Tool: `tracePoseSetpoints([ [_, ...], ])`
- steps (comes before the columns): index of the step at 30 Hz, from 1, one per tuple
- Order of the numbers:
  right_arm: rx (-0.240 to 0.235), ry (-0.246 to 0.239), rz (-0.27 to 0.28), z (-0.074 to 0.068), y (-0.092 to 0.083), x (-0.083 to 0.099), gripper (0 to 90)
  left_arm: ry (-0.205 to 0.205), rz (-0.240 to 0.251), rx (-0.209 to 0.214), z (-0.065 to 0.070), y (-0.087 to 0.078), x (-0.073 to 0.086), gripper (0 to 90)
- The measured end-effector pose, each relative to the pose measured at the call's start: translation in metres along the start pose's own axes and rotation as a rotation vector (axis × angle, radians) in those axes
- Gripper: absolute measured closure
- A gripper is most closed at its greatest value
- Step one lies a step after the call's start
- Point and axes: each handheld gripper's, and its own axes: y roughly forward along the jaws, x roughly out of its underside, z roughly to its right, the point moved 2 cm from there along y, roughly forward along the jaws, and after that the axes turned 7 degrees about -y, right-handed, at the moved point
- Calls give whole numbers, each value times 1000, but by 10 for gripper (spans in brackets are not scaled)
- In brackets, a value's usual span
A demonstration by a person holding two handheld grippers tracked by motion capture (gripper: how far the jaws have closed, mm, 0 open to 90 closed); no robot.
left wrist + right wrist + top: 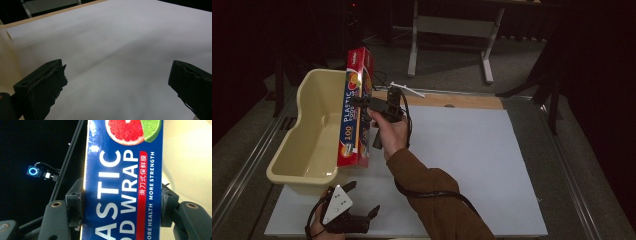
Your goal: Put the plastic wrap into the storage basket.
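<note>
The plastic wrap box (356,112) stood tilted on end near the table's left edge, its lower end at the basin's (312,125) near right corner and its top rising above the basin's right rim. Its blue face read "PLASTIC FOOD WRAP" beside a grapefruit and lime picture (125,182). The right gripper (362,102) clamped the box across its width, jaws pressed against both long sides. The cream basin sat on the white sheet (472,165). At the table's near left corner, the left gripper (362,220) lay low, jaws spread wide over the bare sheet (120,57).
</note>
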Motion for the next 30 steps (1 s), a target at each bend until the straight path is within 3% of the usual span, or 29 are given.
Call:
tracePoseSetpoints([
  [9, 2, 24, 9, 0, 16, 6, 389, -10, 8, 1, -1, -1, 0, 8],
  [21, 38, 16, 16, -7, 41, 15, 388, -15, 24, 5, -1, -3, 0, 8],
  [30, 37, 65, 20, -10, 56, 19, 388, -12, 26, 9, -1, -3, 0, 8],
])
